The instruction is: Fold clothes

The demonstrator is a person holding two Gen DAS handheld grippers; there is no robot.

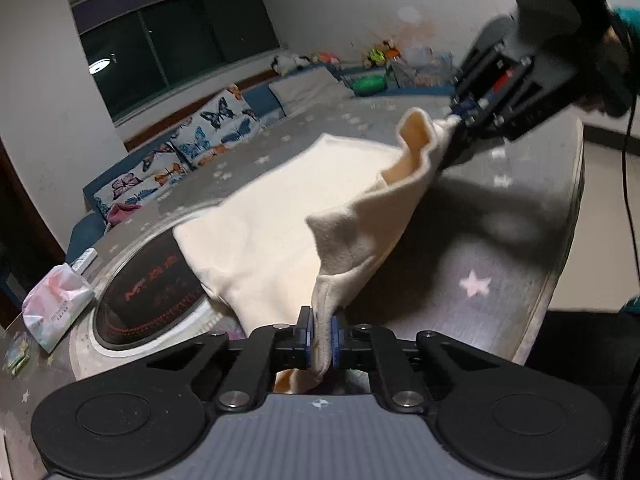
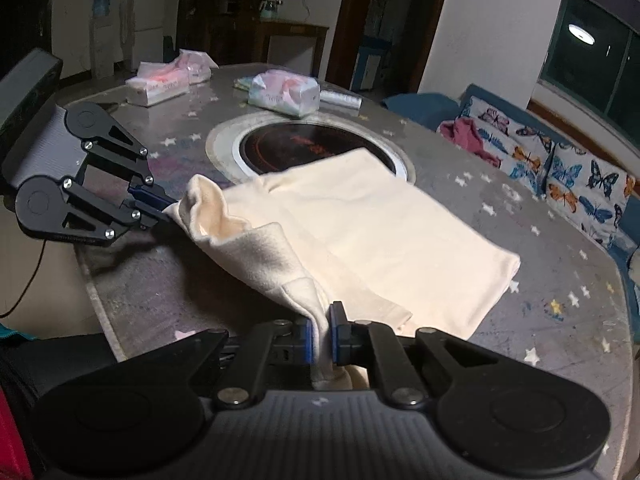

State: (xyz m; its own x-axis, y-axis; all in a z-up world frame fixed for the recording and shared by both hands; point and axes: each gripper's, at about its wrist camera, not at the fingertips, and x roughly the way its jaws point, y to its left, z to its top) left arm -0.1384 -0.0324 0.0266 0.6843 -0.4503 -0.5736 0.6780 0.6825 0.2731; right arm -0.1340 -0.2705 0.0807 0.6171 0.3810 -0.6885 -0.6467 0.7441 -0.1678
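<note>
A cream garment (image 1: 272,232) lies on the grey star-patterned table (image 1: 500,264), part of it over the round cooktop (image 1: 152,288). My left gripper (image 1: 321,334) is shut on one near corner of the cloth, which bunches between its blue pads. In the same view, my right gripper (image 1: 460,118) at the upper right pinches the other corner, lifting it off the table. From the right wrist, the garment (image 2: 392,232) spreads ahead, my right gripper (image 2: 321,336) is shut on a fold of it, and my left gripper (image 2: 166,206) holds the corner at the left.
Tissue packs (image 2: 286,92) (image 2: 160,84) and a plastic roll (image 2: 340,100) lie beyond the cooktop (image 2: 312,152). One tissue pack (image 1: 56,304) sits at the left. A sofa with butterfly cushions (image 2: 560,168) runs along the table's far side. A cable (image 1: 628,184) hangs by the table edge.
</note>
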